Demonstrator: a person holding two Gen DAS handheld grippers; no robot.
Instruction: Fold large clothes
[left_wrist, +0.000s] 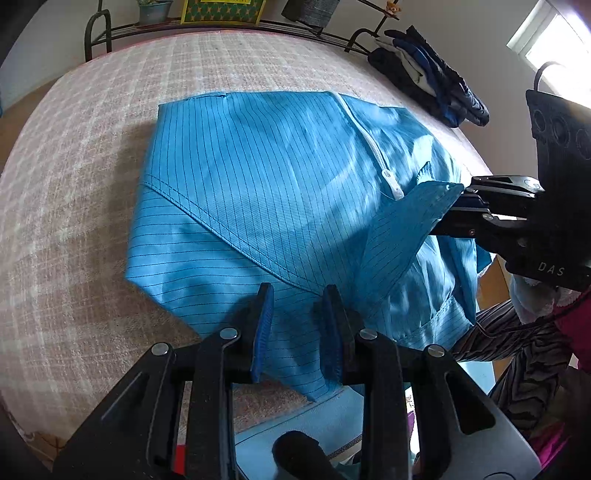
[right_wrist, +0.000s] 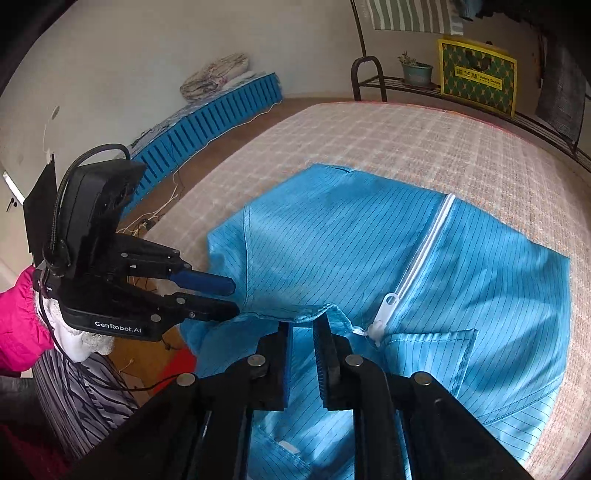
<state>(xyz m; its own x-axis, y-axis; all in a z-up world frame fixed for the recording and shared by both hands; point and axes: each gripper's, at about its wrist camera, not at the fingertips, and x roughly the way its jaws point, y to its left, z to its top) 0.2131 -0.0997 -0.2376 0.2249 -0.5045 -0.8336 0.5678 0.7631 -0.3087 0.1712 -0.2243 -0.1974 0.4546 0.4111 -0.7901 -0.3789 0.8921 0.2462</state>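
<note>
Left wrist view shows the blue striped jacket (left_wrist: 280, 192) spread on the checked bed (left_wrist: 81, 206) — thin, limp, slippery-looking — best held at hems, where left gripper (left_wrist: 299, 332) and right gripper (left_wrist: 456, 201) pinch folds.

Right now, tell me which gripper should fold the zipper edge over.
Probably right: the right gripper pinches the hem of the blue garment beside the zipper pull; the left gripper sits farther off.

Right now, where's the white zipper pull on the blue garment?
The zipper pull lies on the blue garment spread over the bed, at the lower end of the white zipper. In the right wrist view it sits just right of the right gripper.
</note>
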